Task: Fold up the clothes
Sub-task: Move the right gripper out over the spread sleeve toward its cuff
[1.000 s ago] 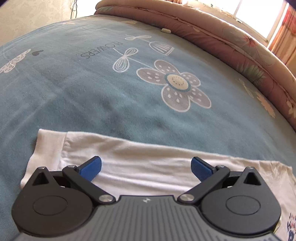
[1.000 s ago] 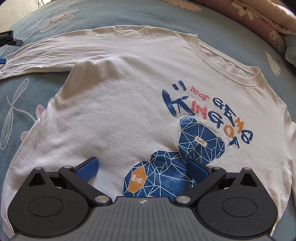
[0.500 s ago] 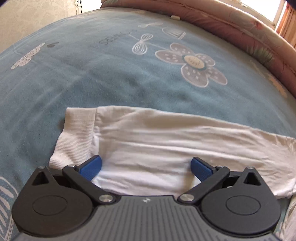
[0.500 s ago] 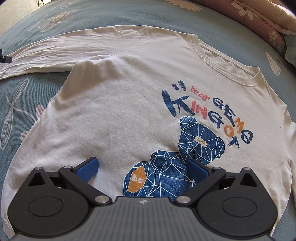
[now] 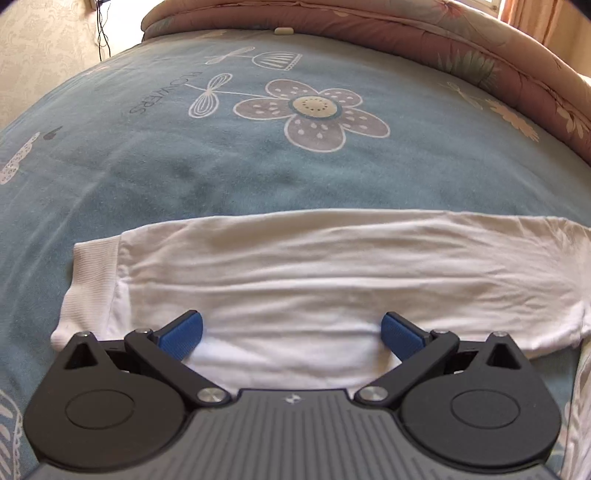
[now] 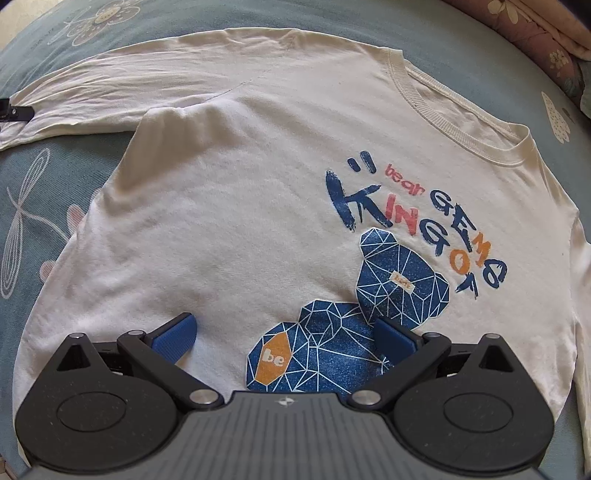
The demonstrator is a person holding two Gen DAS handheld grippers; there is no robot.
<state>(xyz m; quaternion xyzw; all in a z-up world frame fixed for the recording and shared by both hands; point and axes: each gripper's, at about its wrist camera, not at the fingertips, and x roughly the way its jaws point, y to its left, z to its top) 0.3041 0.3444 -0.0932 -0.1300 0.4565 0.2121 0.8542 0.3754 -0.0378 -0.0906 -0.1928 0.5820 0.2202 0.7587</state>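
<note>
A white long-sleeved shirt (image 6: 229,206) with a blue bear print lies flat, front up, on a blue flowered bedsheet (image 5: 184,173). Its left sleeve (image 5: 314,266) stretches straight out sideways, the ribbed cuff (image 5: 92,273) at the left end. My left gripper (image 5: 291,330) is open and low over the sleeve, just right of the cuff. My right gripper (image 6: 282,332) is open and empty above the shirt's lower front, over the bear print (image 6: 332,350). A bit of the left gripper (image 6: 14,110) shows at the sleeve's end in the right wrist view.
A folded pink floral quilt (image 5: 443,44) lies along the far side of the bed; it also shows in the right wrist view (image 6: 535,40). A small white object (image 5: 283,30) rests at the quilt's edge. A wall and a cable (image 5: 99,33) are at far left.
My left gripper has moved toward the sleeve and down, so the sleeve and cuff fill more of its view. My right gripper has stayed still. Both stay open.
</note>
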